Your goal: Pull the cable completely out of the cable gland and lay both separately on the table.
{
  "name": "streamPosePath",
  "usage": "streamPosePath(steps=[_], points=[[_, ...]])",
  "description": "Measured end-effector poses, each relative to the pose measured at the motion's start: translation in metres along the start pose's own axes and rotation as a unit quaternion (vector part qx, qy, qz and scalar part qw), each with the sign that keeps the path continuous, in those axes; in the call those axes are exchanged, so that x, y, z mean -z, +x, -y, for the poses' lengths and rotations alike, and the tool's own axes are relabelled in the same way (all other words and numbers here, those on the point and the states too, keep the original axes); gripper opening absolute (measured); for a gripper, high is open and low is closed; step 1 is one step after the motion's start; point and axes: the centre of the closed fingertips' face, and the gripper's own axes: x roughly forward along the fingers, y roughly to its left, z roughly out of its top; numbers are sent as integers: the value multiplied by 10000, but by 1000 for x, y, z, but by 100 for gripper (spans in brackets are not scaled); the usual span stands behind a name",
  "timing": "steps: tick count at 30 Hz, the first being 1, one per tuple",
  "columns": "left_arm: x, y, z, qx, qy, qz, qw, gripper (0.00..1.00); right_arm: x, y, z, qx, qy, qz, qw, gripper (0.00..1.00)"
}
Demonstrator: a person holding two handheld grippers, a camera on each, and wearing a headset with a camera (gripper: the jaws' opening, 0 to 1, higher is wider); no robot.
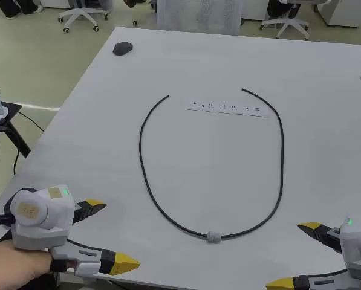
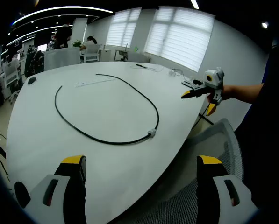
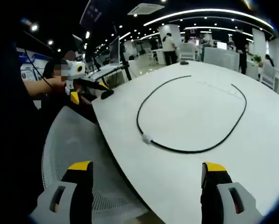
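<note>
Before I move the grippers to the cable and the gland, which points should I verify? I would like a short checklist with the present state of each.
1. Left gripper open, holding nothing: ok.
2. Right gripper open, holding nothing: ok.
3. Cable gland sits on the cable at the near bend of the loop, between the two grippers: ok.
4. Cable's far right part free of the power strip: cannot tell, it passes close by the strip's end.
5. Bare table beside the loop for laying both parts apart: ok.
</note>
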Motion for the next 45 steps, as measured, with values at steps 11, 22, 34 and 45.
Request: streamPosePath(steps=[11, 22, 34, 45], points=[[-7, 2, -5, 30, 24, 73, 10000, 99, -1, 3, 4, -6, 62, -33, 10000, 95], [-7, 1, -8, 103, -38, 149, 9998, 98, -3, 17, 1, -89, -133, -253, 9996, 92], [-3, 1, -4, 85, 42, 194, 9998, 97, -23, 46, 2, -173, -312, -413, 9985, 82], [8, 0, -9, 115, -62, 158, 9998, 95, -33, 86, 0, -359, -777, -758, 9934, 72]])
